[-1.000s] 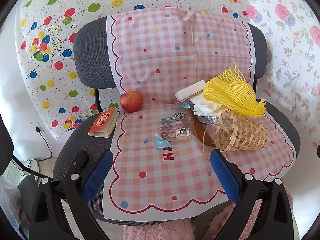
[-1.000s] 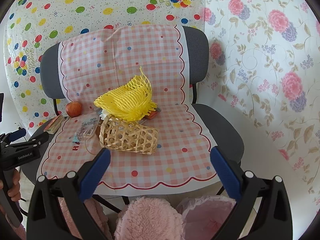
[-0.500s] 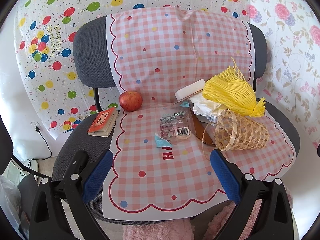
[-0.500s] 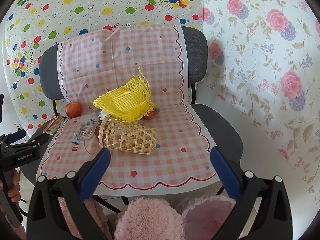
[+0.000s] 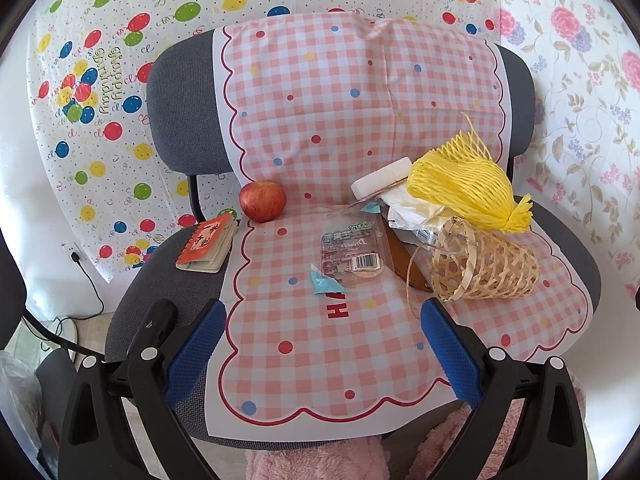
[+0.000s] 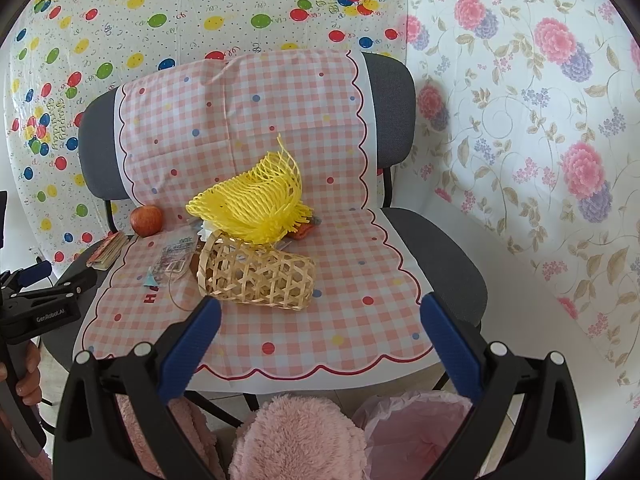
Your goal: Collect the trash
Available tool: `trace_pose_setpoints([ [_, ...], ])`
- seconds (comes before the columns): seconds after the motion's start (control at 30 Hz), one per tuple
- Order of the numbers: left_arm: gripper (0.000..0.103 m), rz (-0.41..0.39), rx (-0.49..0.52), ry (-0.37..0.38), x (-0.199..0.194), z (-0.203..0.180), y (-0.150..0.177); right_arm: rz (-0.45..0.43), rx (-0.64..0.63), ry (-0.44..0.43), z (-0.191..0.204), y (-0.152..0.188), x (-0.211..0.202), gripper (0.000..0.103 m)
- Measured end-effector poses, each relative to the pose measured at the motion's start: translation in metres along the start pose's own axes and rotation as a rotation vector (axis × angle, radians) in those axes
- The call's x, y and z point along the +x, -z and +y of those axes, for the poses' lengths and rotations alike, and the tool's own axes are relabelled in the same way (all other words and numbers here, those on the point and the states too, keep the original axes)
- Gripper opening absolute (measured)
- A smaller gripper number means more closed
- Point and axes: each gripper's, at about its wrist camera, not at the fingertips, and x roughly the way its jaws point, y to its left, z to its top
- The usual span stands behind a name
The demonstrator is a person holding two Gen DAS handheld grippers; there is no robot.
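Observation:
On the checked cloth (image 5: pixel 304 332) over a grey chair lie a clear snack wrapper (image 5: pixel 352 250), a torn blue scrap (image 5: pixel 323 282), crumpled white paper (image 5: pixel 408 210), a white foam block (image 5: pixel 382 178) and a yellow foam fruit net (image 5: pixel 460 184) (image 6: pixel 252 200). A woven bamboo basket (image 5: pixel 484 266) (image 6: pixel 260 274) lies on its side beside them. My left gripper (image 5: pixel 320 352) is open, low before the wrapper. My right gripper (image 6: pixel 320 340) is open over the seat's front, just short of the basket. A pink-lined bin (image 6: pixel 416 432) sits below the right gripper.
A red apple (image 5: pixel 263 201) (image 6: pixel 147 221) and a small orange notebook (image 5: pixel 208 242) rest at the seat's left. A brown strip (image 5: pixel 400 260) lies under the basket's mouth. Pink fluffy slippers (image 6: pixel 296 436) show at the bottom. The left handheld gripper (image 6: pixel 36 304) and a hand appear at the right view's left edge.
Both cameras have shifted only slightly; the chair's items sit a touch higher in view. Nothing was grasped or moved.

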Motion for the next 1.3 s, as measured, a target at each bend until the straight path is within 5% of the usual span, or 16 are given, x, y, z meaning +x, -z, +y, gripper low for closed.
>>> trace_pose_setpoints([
  [0.37, 0.096, 0.022, 0.011, -0.016, 0.019, -0.001, -0.005, -0.091, -0.031, -0.027, 0.008, -0.004, 0.023, 0.097],
  [0.5, 0.096, 0.025, 0.022, -0.045, 0.035, -0.002, -0.011, -0.134, -0.048, -0.105, 0.015, -0.016, 0.047, 0.097],
  [0.63, 0.095, 0.052, 0.054, -0.033, 0.057, -0.004, -0.017, -0.07, -0.006, -0.29, 0.017, -0.036, 0.086, 0.097],
  [0.83, 0.095, 0.069, 0.086, -0.053, 0.081, -0.006, -0.029, 0.06, 0.077, -0.399, 0.025, -0.059, 0.148, 0.097],
  [1.1, 0.095, 0.1, 0.0, -0.016, 0.103, 0.005, -0.037, 0.224, 0.269, -0.376, 0.009, -0.072, 0.224, 0.097],
  [1.3, 0.095, 0.15, 0.018, 0.011, 0.117, 0.002, -0.031, 0.304, 0.404, -0.493, -0.003, -0.065, 0.248, 0.049],
])
